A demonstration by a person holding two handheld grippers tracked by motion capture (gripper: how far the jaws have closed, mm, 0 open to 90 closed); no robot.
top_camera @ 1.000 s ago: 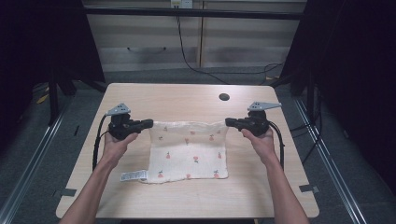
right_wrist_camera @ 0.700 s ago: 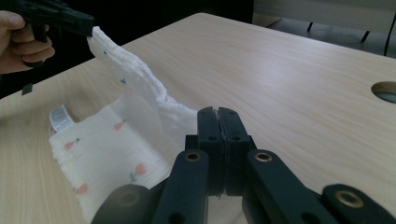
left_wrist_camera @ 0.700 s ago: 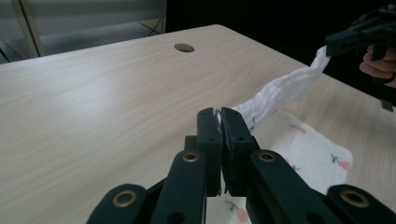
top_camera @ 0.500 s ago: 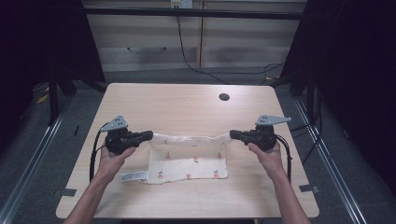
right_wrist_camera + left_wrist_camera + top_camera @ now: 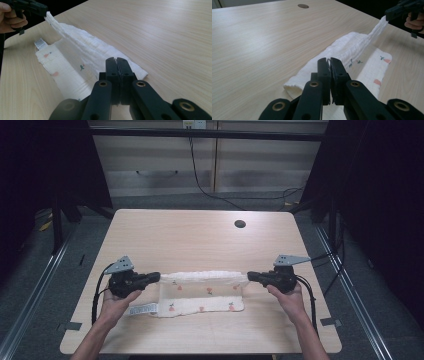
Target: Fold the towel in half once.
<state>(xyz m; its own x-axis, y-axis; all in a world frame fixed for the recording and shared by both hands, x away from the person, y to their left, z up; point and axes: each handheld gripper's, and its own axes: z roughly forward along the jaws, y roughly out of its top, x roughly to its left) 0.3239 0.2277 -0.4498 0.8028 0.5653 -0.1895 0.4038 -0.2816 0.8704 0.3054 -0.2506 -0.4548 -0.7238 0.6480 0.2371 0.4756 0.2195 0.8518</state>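
A white cloth (image 5: 200, 304) printed with small red and green figures lies on the near half of the wooden table (image 5: 200, 240). Its far edge is lifted and drawn over the lower layer, forming a rolled fold (image 5: 347, 48). My left gripper (image 5: 158, 277) is shut on the fold's left corner, with cloth pinched between its jaws (image 5: 329, 61). My right gripper (image 5: 249, 276) is shut on the right corner, and the jaws meet over the fabric (image 5: 116, 61). In each gripper view the other gripper (image 5: 398, 10) (image 5: 31, 8) holds its corner raised, so the cloth (image 5: 82, 48) slopes up to it.
A sewn label (image 5: 142, 309) sticks out at the cloth's near left corner. A round cable hole (image 5: 240, 224) sits in the far right part of the table. Cables hang by a pale cabinet (image 5: 200, 165) behind the table. Grey floor surrounds it.
Both grippers have moved toward the near edge of the table, pulling the cloth's far edge over itself. The visible cloth has shrunk from a wide rectangle to a narrow band.
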